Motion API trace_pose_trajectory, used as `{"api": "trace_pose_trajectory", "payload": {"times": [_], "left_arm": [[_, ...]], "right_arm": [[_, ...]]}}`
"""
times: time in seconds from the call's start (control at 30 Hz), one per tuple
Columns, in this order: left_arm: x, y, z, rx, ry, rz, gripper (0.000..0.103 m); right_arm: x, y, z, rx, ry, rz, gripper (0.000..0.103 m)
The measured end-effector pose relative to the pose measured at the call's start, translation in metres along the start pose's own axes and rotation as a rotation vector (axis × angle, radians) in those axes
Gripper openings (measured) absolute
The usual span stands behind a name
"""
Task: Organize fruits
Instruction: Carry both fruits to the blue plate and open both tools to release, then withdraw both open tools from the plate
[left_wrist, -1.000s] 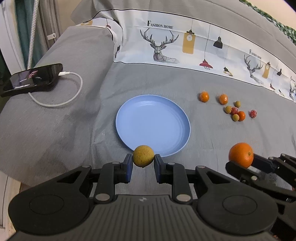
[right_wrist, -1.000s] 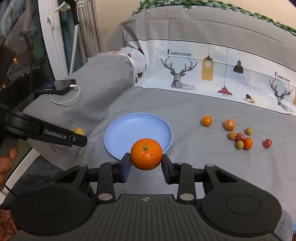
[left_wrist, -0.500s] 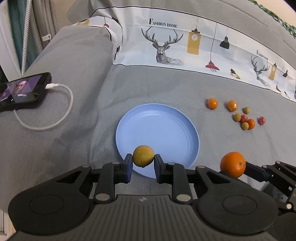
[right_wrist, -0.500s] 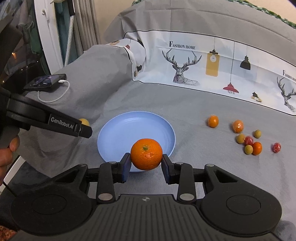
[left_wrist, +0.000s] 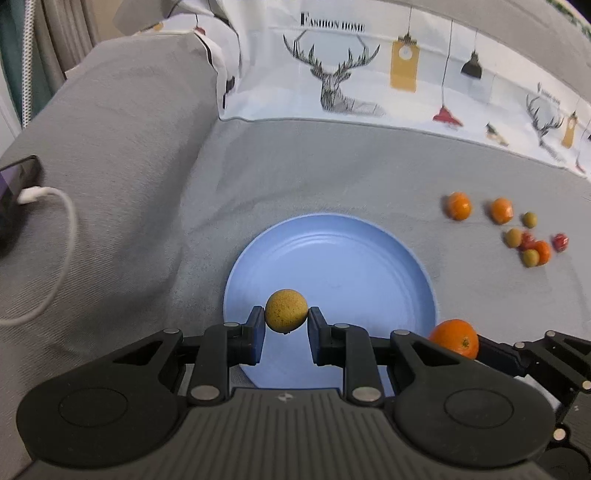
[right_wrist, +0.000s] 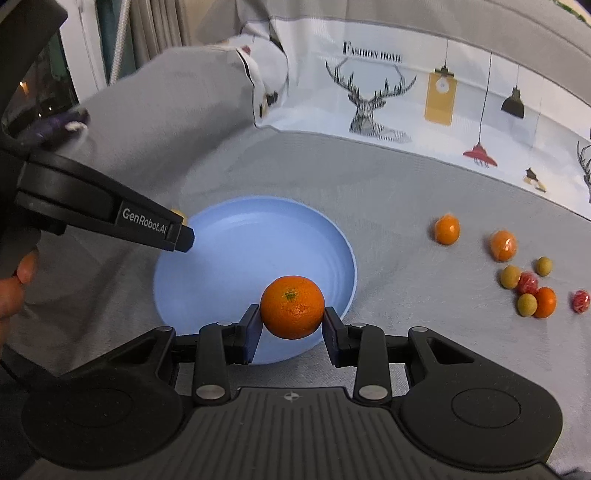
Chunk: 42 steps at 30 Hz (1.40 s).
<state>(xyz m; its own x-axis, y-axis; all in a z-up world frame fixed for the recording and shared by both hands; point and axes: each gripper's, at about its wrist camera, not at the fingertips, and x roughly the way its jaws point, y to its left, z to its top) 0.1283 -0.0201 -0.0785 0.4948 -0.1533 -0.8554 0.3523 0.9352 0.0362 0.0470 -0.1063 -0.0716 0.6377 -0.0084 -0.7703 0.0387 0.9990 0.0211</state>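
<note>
Clamping a small yellow-brown fruit between its blue pads, the left gripper hangs over the near left part of the blue plate, which lies flat on the grey bedcover. The fruit is almost round, so it shows no clear long axis; a small dark nub sits at its underside, toward the camera. The right gripper has its fingers closed on a larger orange, held over the plate's near right rim, with the orange's green stem scar turned up and toward the lens. From the left wrist view that orange shows at the plate's right edge, just beside the rim. In the right wrist view the left gripper's black finger, lettered GenRobot.AI, reaches in from the left over the plate's left side, with part of the person's hand at the frame edge. Beyond the plate and to its right, well apart from it, small loose fruits lie on the cover: orange ones, olive-green ones and red ones, several touching in a cluster. At the far left a phone with a white cable rests on the cover. Farthest back a white fabric panel printed with deer heads and lamps rises behind everything.
</note>
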Motion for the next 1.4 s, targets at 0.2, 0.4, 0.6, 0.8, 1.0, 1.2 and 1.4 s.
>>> {"api": "trace_pose_trajectory", "payload": {"times": [0.2,0.4,0.6,0.8,1.0,1.2,1.4], "left_arm": [[0.030,-0.006,0.003,0.010,0.038,0.011,0.027],[0.033,-0.011,0.012,0.007,0.019,0.036,0.089],[-0.003,-0.016,0.009,0.060,-0.027,0.109,0.103],[-0.052,0.000,-0.032,-0.012,0.016,0.087,0.103],[-0.087,0.014,-0.076,-0.112,0.067,0.098,0.103],[-0.120,0.008,-0.083,-0.098,0.006,0.101,0.103],[-0.141,-0.007,-0.092,-0.072,-0.032,0.097,0.103]], "right_arm": [[0.022,-0.002,0.000,-0.011,0.037,-0.001,0.037],[0.029,-0.002,0.011,-0.048,0.034,0.024,0.045],[0.001,-0.004,0.021,-0.051,-0.019,-0.002,0.096],[-0.043,-0.011,0.000,0.017,0.011,-0.006,0.101],[-0.091,-0.001,-0.028,0.083,-0.037,-0.029,0.102],[-0.127,0.012,-0.040,0.057,-0.125,-0.037,0.102],[-0.148,0.013,-0.048,0.048,-0.162,-0.038,0.102]]}}
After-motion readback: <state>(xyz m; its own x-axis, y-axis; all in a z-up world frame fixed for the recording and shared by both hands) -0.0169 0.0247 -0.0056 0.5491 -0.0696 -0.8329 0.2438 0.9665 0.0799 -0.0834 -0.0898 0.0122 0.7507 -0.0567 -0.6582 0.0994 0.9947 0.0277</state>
